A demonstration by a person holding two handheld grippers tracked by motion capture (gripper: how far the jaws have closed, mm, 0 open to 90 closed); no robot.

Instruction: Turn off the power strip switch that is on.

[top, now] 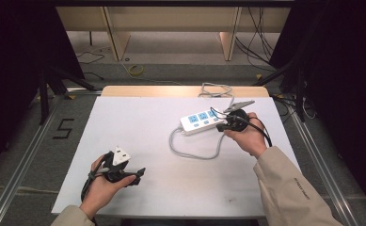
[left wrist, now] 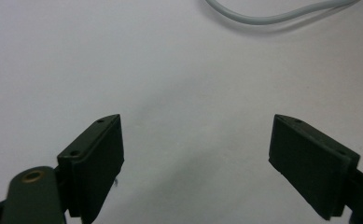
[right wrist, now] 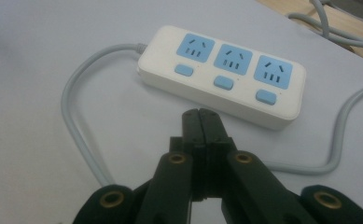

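A white power strip (top: 202,121) (right wrist: 221,77) with three blue sockets and three blue switches lies flat on the white table (top: 138,122), right of centre. Its grey cable (top: 190,151) (right wrist: 76,121) loops toward the front and also shows at the top of the left gripper view (left wrist: 272,18). My right gripper (top: 220,126) (right wrist: 201,116) is shut with nothing in it, its tips just short of the strip's near side. At the front left my left gripper (top: 130,165) (left wrist: 195,163) stands open over bare table, nothing between its jaws.
More grey cable (top: 216,89) runs over the table's wooden back edge (top: 171,91). A black "5" (top: 64,128) marks the floor at left, beside metal rails. Desk legs and loose cables lie beyond the table. Dark curtains flank both sides.
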